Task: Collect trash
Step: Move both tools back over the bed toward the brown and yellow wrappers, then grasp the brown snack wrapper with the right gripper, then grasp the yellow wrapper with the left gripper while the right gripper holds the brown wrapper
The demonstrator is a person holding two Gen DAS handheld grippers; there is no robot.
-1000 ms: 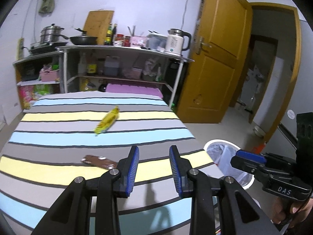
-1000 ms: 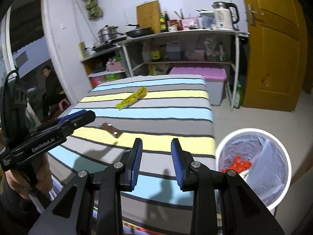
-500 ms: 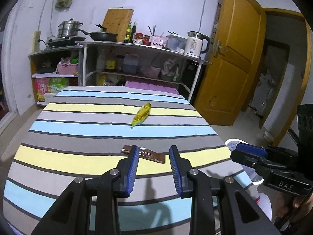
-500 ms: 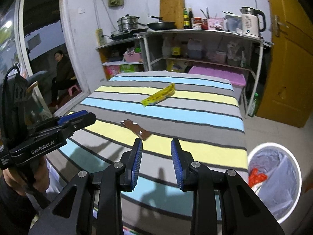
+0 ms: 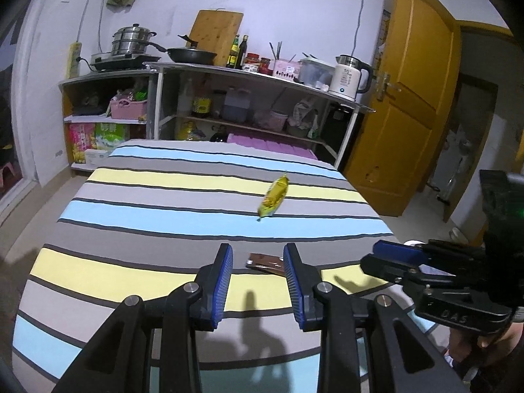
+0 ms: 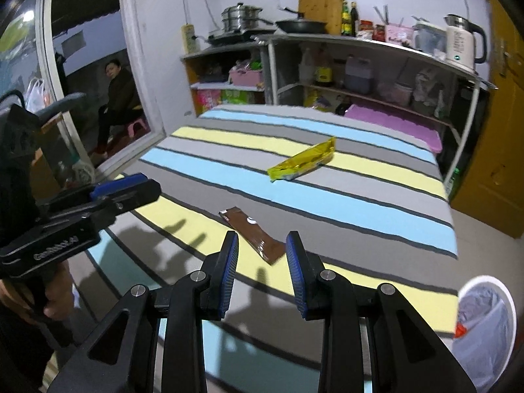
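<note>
Now, left gripper (image 5: 258, 278): jaws apart, empty, above the near part of the striped bed (image 5: 163, 229).
Right gripper (image 6: 262, 268): jaws apart, empty, above the same bed, just to the right of the left one.
Brown wrapper (image 6: 251, 234): flat on the bed, on the yellow stripe and the grey one beside it, just ahead of both grippers.
Yellow wrapper (image 6: 303, 160): farther up the bed, well apart from the brown one.
Trash bin (image 6: 484, 330): on the floor beside the bed's right side, lined with a bag, something red inside.
</note>
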